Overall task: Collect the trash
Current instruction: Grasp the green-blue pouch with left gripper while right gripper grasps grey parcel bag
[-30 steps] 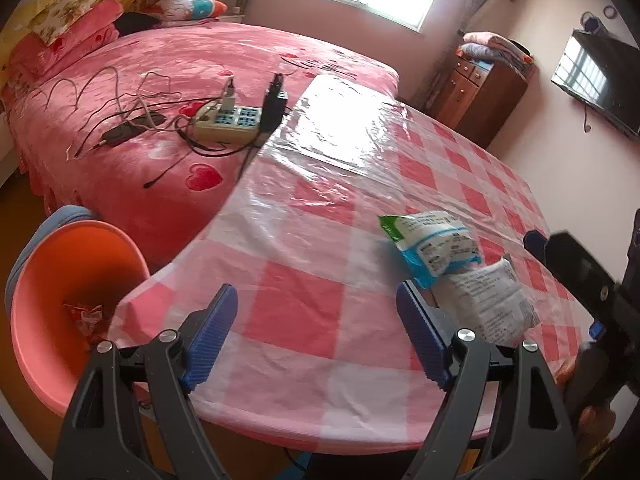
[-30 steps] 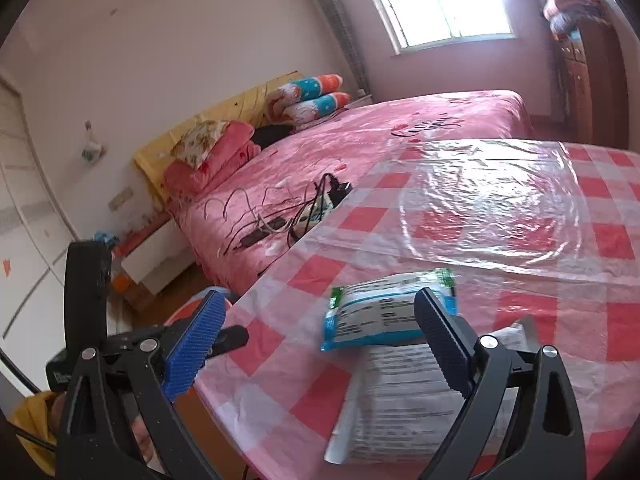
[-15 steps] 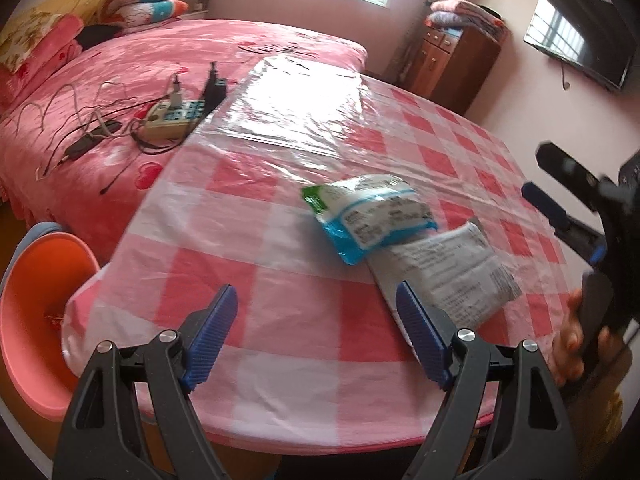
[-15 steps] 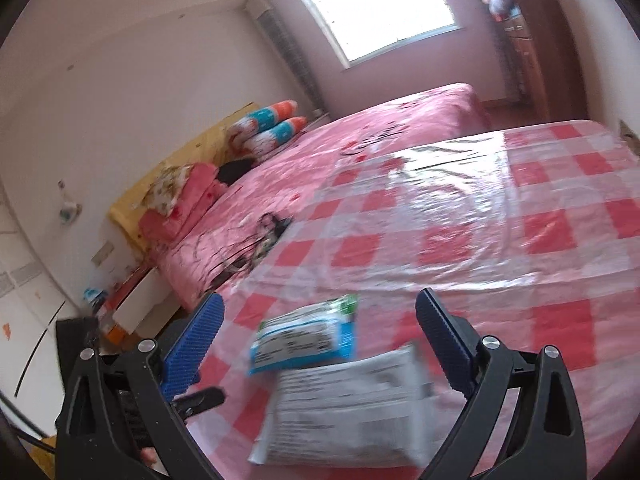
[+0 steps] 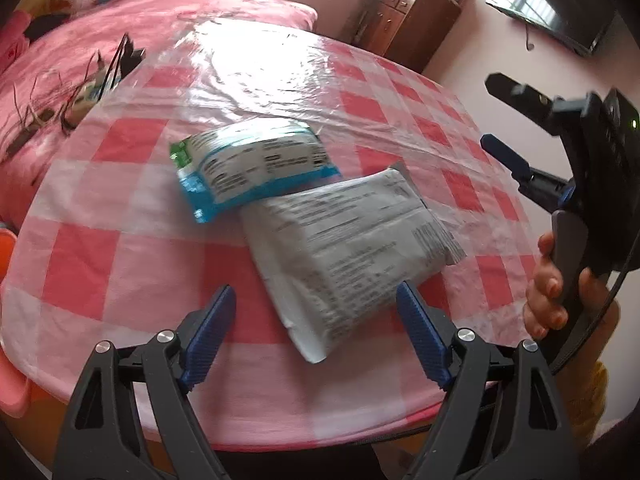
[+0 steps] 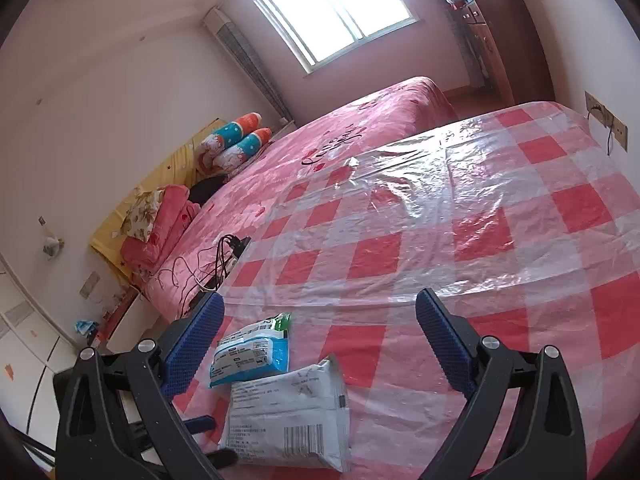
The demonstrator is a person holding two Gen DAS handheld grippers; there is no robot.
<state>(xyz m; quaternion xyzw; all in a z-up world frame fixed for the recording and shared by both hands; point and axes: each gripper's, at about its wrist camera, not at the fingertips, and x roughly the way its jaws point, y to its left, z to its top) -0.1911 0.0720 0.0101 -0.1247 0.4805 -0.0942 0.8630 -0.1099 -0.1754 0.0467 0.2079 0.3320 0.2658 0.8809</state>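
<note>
A grey printed packet (image 5: 344,248) lies on the pink checked table (image 5: 120,264), partly overlapping a blue and white packet (image 5: 252,164) with a green end. My left gripper (image 5: 316,332) is open, just before the grey packet's near end. My right gripper (image 6: 320,344) is open above the table; both packets lie low between its fingers, grey packet (image 6: 288,412), blue packet (image 6: 252,352). The right gripper also shows in the left wrist view (image 5: 508,120), open and held by a hand at the table's right edge.
An orange bin (image 5: 6,248) peeks in at the left edge below the table. A pink bed (image 6: 360,128) with a power strip and cables (image 5: 96,80) stands beyond the table. A wooden dresser (image 5: 412,20) and a wall TV (image 5: 552,0) are at the back right.
My left gripper has swung right from the orange bin and come in close over the grey packet. My right gripper has lifted and tilted up, so the packets sit lower in its view.
</note>
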